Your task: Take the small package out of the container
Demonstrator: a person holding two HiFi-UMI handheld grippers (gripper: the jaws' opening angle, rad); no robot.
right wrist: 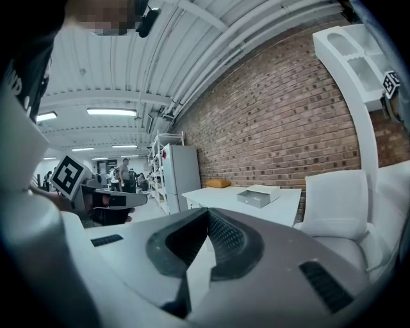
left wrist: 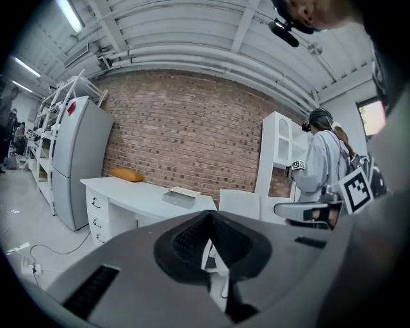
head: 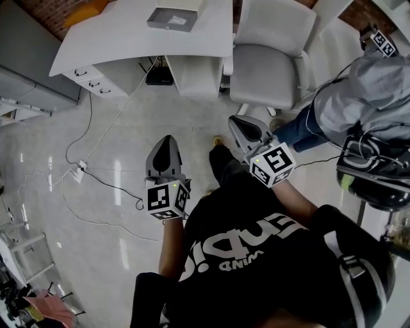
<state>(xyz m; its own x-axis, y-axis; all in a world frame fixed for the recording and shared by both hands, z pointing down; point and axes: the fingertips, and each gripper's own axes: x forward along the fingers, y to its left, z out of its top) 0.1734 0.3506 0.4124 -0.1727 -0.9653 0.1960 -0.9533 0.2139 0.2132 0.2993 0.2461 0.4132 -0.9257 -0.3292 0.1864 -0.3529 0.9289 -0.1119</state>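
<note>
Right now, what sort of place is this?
Probably a lab hall staged with home furniture: brick wall, white desk, grey fridge, strip lights on an exposed ceiling.

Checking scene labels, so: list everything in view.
desk: 1, white, head view top left
box: 1, grey, on desk
fridge: 1, grey, left of desk
cushion: 1, orange, on desk, fridge end
armchair: 1, white, right of desk
cabinet: 1, white, right of armchair
power strip: 1, white, floor
bystander: 1, grey top, beside armchair
left gripper: 1, grey, shut, empty
right gripper: 1, grey, shut, empty
</note>
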